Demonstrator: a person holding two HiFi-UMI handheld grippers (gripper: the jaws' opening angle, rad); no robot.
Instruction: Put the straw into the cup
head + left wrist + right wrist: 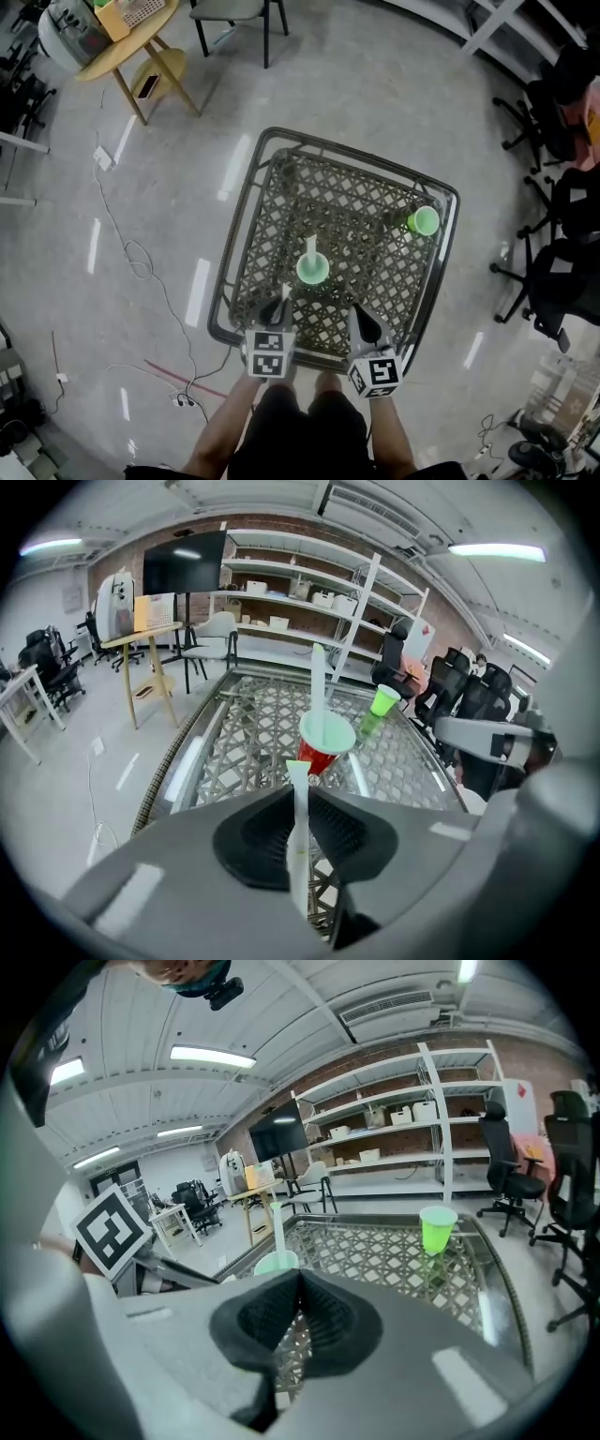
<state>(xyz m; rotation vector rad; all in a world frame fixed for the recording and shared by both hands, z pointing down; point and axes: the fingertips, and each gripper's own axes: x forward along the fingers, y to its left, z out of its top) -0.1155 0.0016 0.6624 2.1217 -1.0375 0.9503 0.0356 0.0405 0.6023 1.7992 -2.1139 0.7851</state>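
One straw (298,778) is pinched in the left gripper (300,808), near the red cup (317,758). The right gripper (294,1309) is closed, empty.

Table (319,197): dark woven lattice under glossy glass, smooth metal rim. Floor (375,84): polished, glossy grey concrete. Cup (317,758): smooth plastic. Straw (299,836): matt white.

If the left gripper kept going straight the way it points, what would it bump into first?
Most likely the red cup, right ahead of the left gripper and the straw it grips. Depth is unclear, so it might meet the table just before it.
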